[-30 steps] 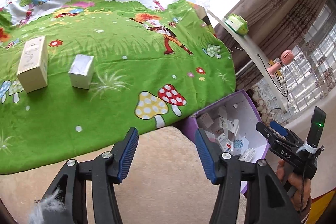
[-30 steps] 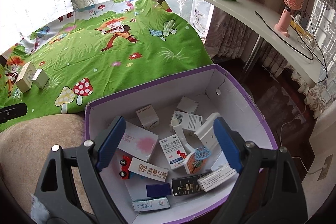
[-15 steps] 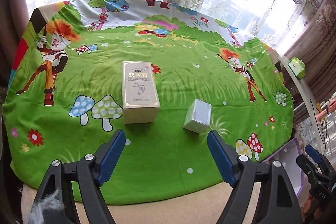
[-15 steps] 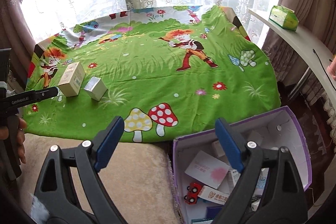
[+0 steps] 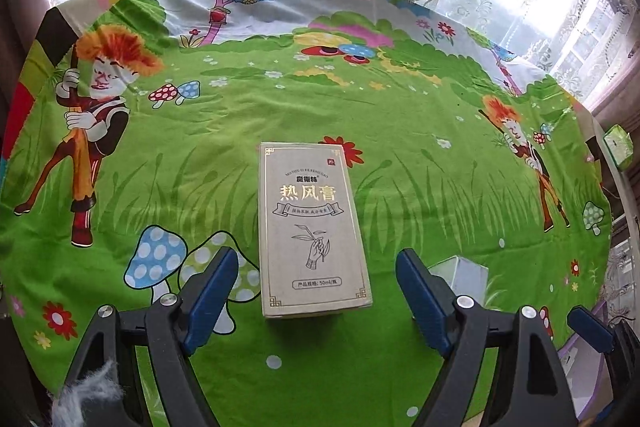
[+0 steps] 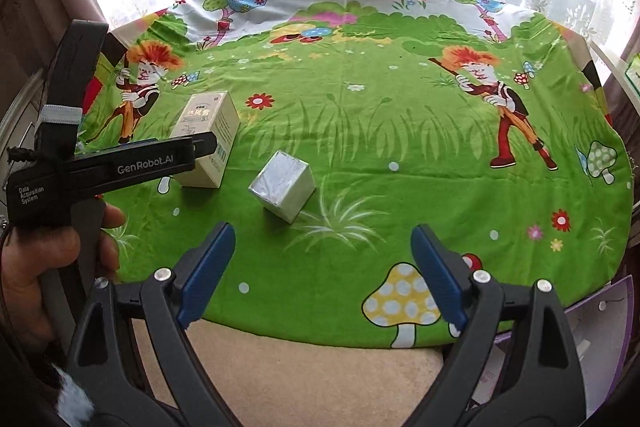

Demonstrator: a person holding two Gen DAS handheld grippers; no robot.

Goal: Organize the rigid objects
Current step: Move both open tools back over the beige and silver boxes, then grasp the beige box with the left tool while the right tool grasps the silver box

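Two cartons on the green cloth [image 5: 400, 155], both claws spread and empty.

Left to right: left gripper [image 5: 318, 301], jaws just widened, nothing pinched, hovering over near end of tall beige box [image 5: 312, 227] lying flat, long axis 12-to-6 in left wrist view. Looks like light, stiff cardboard (smooth printed faces, likely a bit slick; crushable if squeezed hard). Best pinch across the two long side walls near mid-length, not the end flaps. Silver cube box [image 6: 282, 185] just beside it at 3 o'clock, apart, not touching; corner turned toward the camera in right wrist view. Looks light and glossy, so square up on two opposite flat faces, avoid corners. Right gripper [image 6: 322, 277] wide apart, empty, cube at 11 o'clock from it. Purple bin [image 6: 608, 311] at 4 o'clock, cloth edge.
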